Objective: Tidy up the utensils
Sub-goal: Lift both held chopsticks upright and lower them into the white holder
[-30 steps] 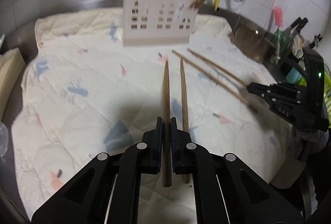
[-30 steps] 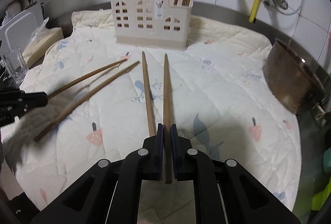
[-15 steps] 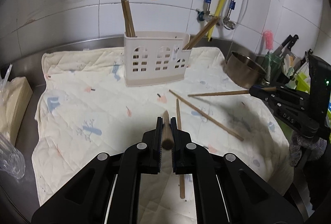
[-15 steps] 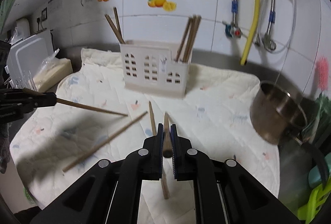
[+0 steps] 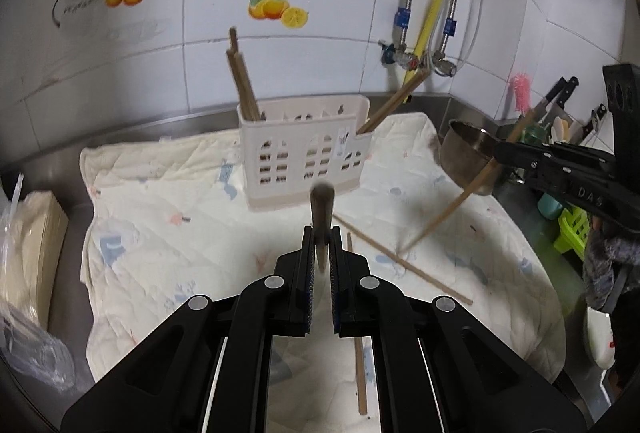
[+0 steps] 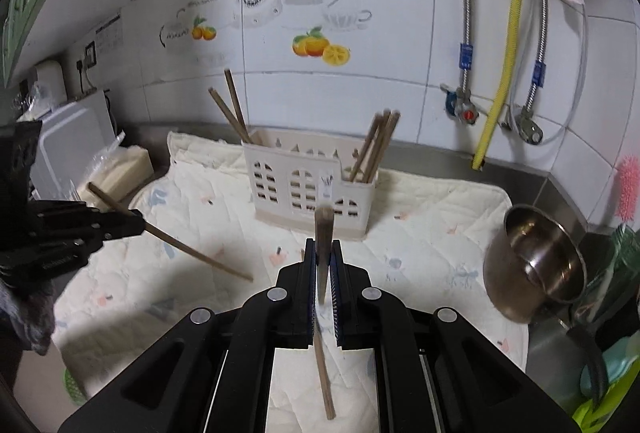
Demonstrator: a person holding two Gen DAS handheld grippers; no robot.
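At the far left of the steel counter sits a plastic-wrapped stack of pale paper (image 5: pixel 30 253), beside the cream quilted mat printed with small blue and pink figures (image 5: pixel 168 233). On the mat, toward the tiled wall, stands the cream plastic utensil holder with arched window cut-outs (image 5: pixel 302 157). Brown wooden chopsticks lean in its left compartment (image 5: pixel 244 85), and more lean out of its right compartment (image 5: pixel 394 101).

The left gripper (image 5: pixel 320 257) is lifted above the mat, its black jaws closed tight on one brown wooden chopstick (image 5: pixel 321 209), whose blurred end points toward the holder. Two loose wooden chopsticks (image 5: pixel 404 265) lie on the mat just right of it, one crossing diagonally, the other running under the gripper's right finger.

Further right, the right gripper (image 6: pixel 322 273) is also raised, its jaws pinched shut on a second wooden chopstick (image 6: pixel 323 229) that slants down toward the mat. Beyond it a dull steel pot (image 6: pixel 536 261) stands at the mat's right edge, with a pink brush (image 6: pixel 628 189) behind.
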